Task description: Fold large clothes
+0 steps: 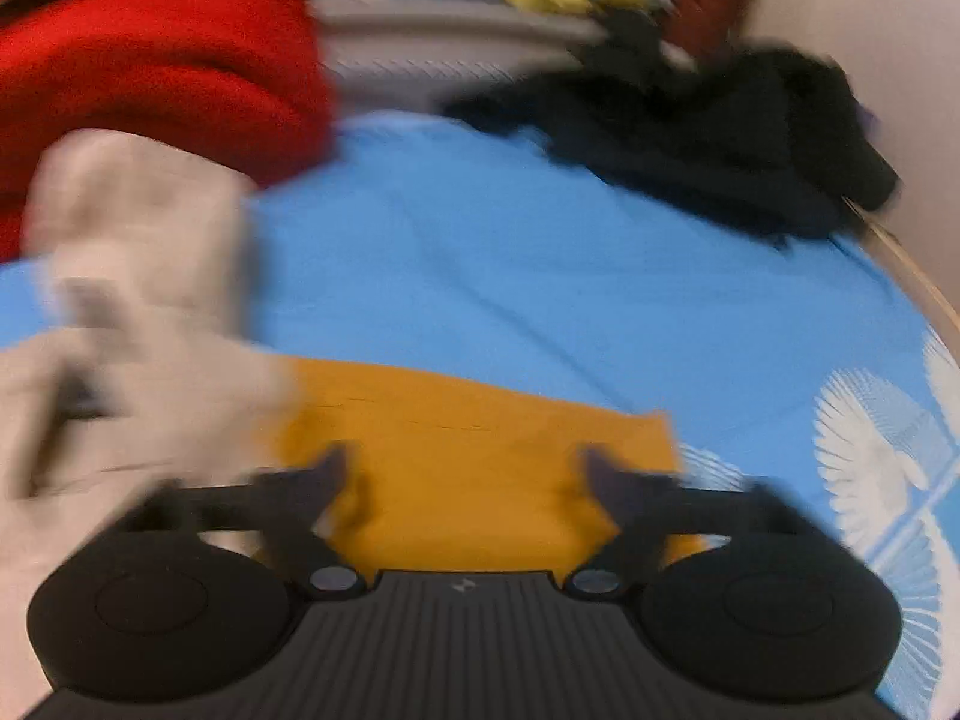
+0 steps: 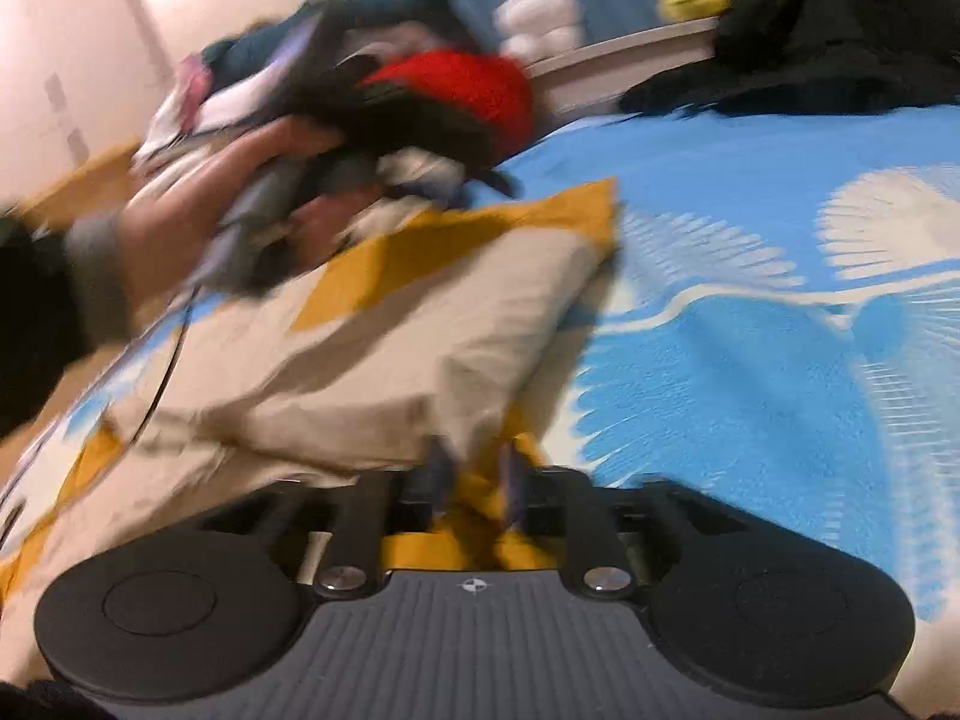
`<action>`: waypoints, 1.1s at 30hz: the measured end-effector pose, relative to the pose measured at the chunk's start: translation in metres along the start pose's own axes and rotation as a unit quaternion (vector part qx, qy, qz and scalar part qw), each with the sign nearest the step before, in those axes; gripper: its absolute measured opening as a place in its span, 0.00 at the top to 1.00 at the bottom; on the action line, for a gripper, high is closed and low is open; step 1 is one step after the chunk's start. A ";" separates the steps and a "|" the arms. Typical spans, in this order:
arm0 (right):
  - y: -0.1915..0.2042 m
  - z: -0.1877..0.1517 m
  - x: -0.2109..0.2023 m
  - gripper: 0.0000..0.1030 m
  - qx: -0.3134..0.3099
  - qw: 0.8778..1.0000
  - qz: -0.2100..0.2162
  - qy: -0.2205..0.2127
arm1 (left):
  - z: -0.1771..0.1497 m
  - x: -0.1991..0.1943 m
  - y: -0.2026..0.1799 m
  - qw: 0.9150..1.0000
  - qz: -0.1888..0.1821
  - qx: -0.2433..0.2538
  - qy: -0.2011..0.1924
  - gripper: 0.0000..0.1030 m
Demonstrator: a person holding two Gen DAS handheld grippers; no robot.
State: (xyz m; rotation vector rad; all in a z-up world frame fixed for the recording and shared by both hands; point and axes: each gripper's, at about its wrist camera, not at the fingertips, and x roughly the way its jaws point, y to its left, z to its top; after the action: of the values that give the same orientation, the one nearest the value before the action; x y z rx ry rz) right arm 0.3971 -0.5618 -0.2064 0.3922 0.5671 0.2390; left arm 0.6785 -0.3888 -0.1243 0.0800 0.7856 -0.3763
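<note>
1. While lying on the bed [image 2: 750, 228], partly folded: garment [image 2: 420, 324], beige over mustard.
2. Right gripper [image 2: 474, 474] clamped on its mustard edge; left gripper [image 1: 465, 468] spread wide, empty, above mustard cloth.
3. Probably left: further folds, then red and black piles.

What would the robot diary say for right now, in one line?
left gripper: open over mustard-and-beige garment | right gripper: shut on its mustard edge | on blue bedspread

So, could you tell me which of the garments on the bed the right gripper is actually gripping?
The beige-and-mustard garment: the right gripper is shut on its mustard edge. The red garment and the black one lie farther back, untouched.
</note>
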 end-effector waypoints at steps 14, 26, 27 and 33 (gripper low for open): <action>0.074 0.015 0.062 0.76 -0.074 0.989 -0.122 0.027 | -0.141 -0.077 0.228 0.993 0.110 -0.013 0.045 0.00; 0.187 0.014 -0.149 0.21 -0.028 0.992 -0.100 -0.069 | -0.185 -0.315 0.233 0.994 0.071 -0.069 -0.043 0.00; 0.195 0.007 -0.168 0.19 -0.016 0.992 -0.098 -0.071 | -0.198 -0.340 0.230 0.993 0.080 -0.066 -0.048 0.00; 0.291 -0.058 -0.251 0.11 0.011 0.984 -0.101 -0.144 | -0.284 -0.463 0.230 0.989 0.097 -0.104 -0.031 0.00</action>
State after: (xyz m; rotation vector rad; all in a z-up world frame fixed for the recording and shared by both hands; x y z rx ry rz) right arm 0.1266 -0.3647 -0.0090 0.3797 0.3208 -0.0202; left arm 0.2709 0.0238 -0.0153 -0.0508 0.7445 -0.1096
